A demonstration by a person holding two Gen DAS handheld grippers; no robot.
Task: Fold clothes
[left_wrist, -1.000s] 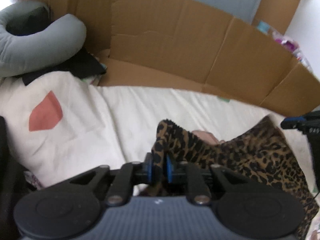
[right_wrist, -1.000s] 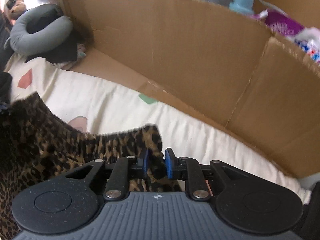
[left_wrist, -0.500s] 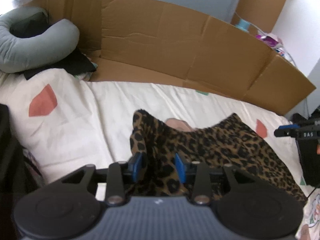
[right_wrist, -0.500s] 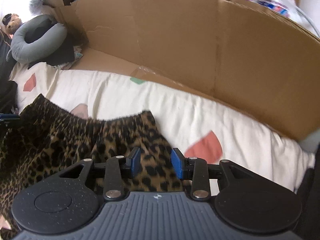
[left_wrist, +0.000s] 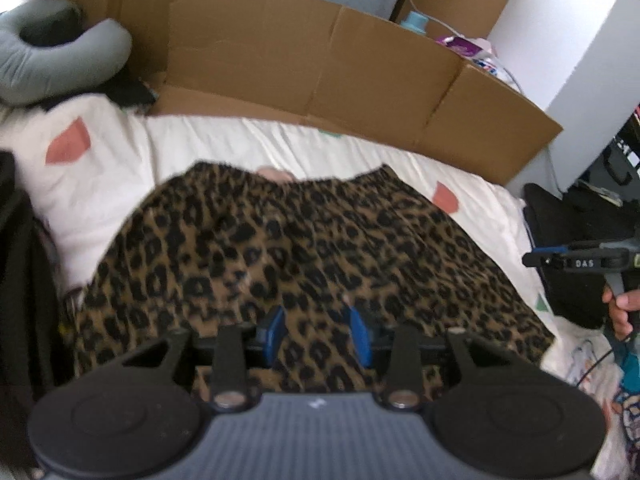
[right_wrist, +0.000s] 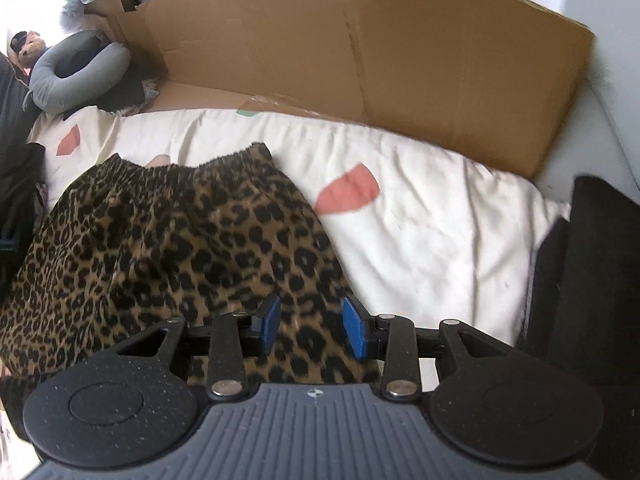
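A leopard-print skirt (left_wrist: pixel 304 240) lies spread flat on the white bedsheet (left_wrist: pixel 224 148), its gathered waistband at the far edge. My left gripper (left_wrist: pixel 316 322) hangs over the skirt's near part, open. Its blue pads (left_wrist: pixel 276 328) stand apart and the cloth below is not pinched. My right gripper (right_wrist: pixel 310 314) is open too, above the right near side of the skirt (right_wrist: pixel 180 248), with nothing pressed between its pads (right_wrist: pixel 354 330). In the left wrist view a hand (left_wrist: pixel 620 312) holds the right gripper's handle at the right edge.
A folded-out cardboard wall (left_wrist: pixel 320 64) runs along the far side of the bed. A grey neck pillow (left_wrist: pixel 60 64) lies at the far left. A black bag (right_wrist: pixel 592 272) stands off the bed's right edge, and dark clothing (left_wrist: pixel 20 280) lies at the left.
Both grippers let go of the skirt's waistband, opened, and drew back toward the near side. The skirt, bunched before, now lies spread out flat.
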